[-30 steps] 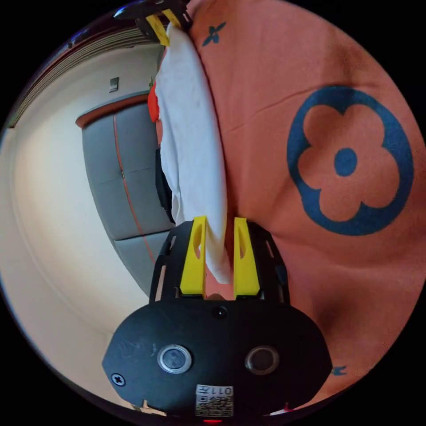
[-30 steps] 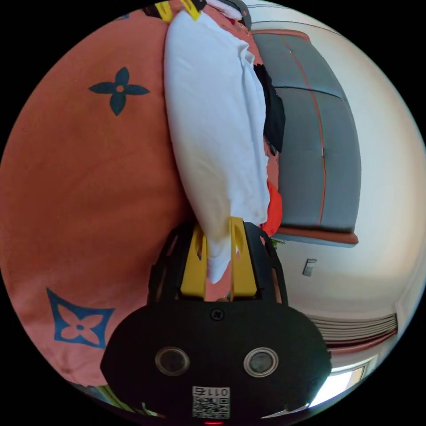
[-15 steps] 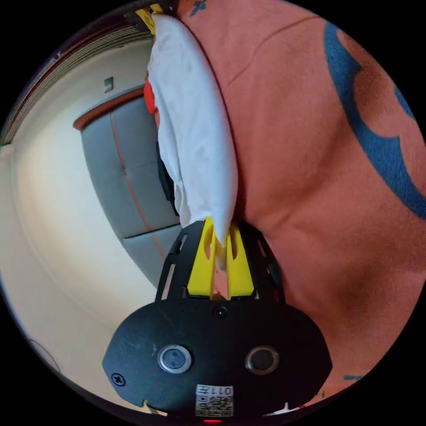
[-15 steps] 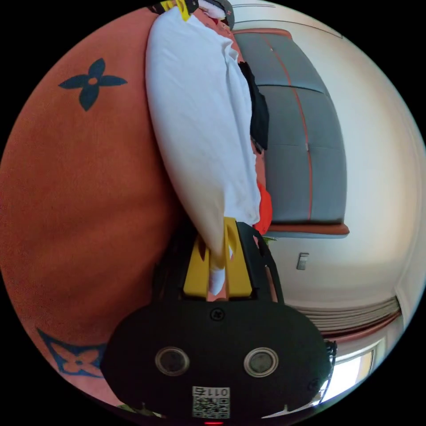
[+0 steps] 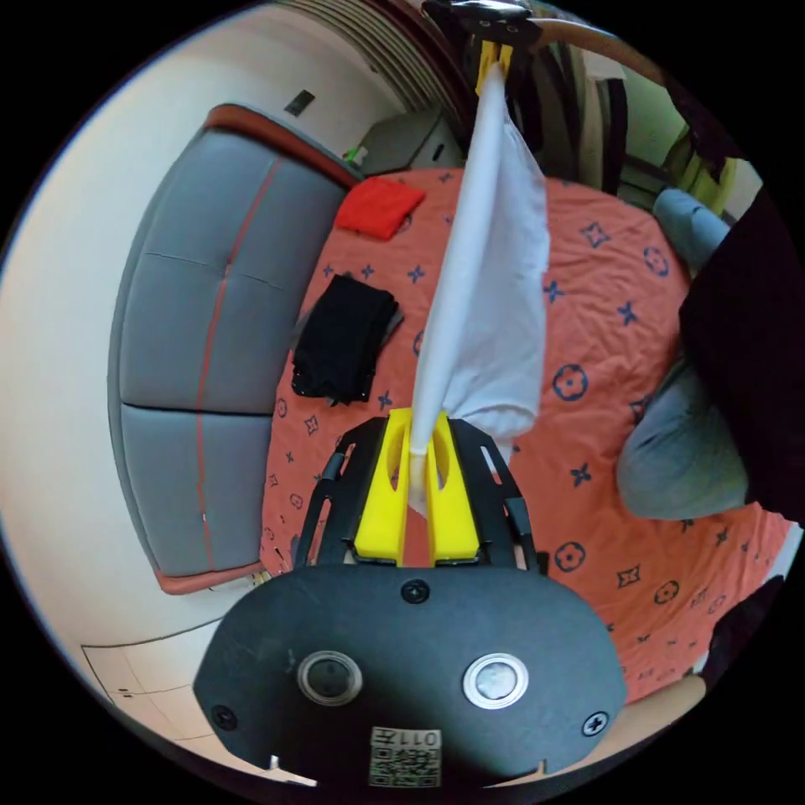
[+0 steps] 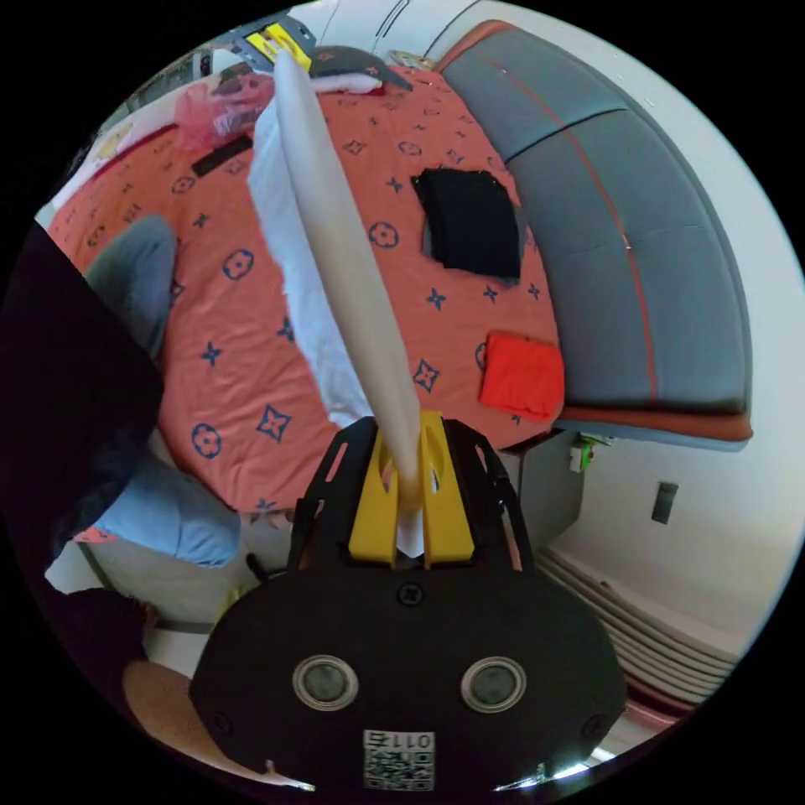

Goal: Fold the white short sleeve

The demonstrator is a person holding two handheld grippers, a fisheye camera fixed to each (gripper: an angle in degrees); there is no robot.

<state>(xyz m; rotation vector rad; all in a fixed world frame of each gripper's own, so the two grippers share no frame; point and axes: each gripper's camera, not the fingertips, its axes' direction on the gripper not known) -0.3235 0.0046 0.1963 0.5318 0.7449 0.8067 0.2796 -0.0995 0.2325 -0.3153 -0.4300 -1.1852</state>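
The white short sleeve (image 5: 490, 302) hangs in the air above the orange bed sheet (image 5: 587, 335), stretched taut between the two grippers. My left gripper (image 5: 417, 436) is shut on one end of its upper edge, and the right gripper (image 5: 495, 57) shows far off at the other end. In the right gripper view the white short sleeve (image 6: 335, 251) runs from my right gripper (image 6: 408, 444), shut on it, up to the left gripper (image 6: 281, 40) at the top. The rest of the cloth droops below the stretched edge.
A folded black garment (image 5: 344, 340) and a folded red garment (image 5: 379, 207) lie on the sheet near the grey padded headboard (image 5: 193, 335). The person's knees in blue jeans (image 5: 679, 457) rest on the bed. A pink bag (image 6: 222, 105) lies at the bed's far end.
Both grippers have closed on the shirt and lifted it from the sheet high above the bed. The views now look down over the whole bed.
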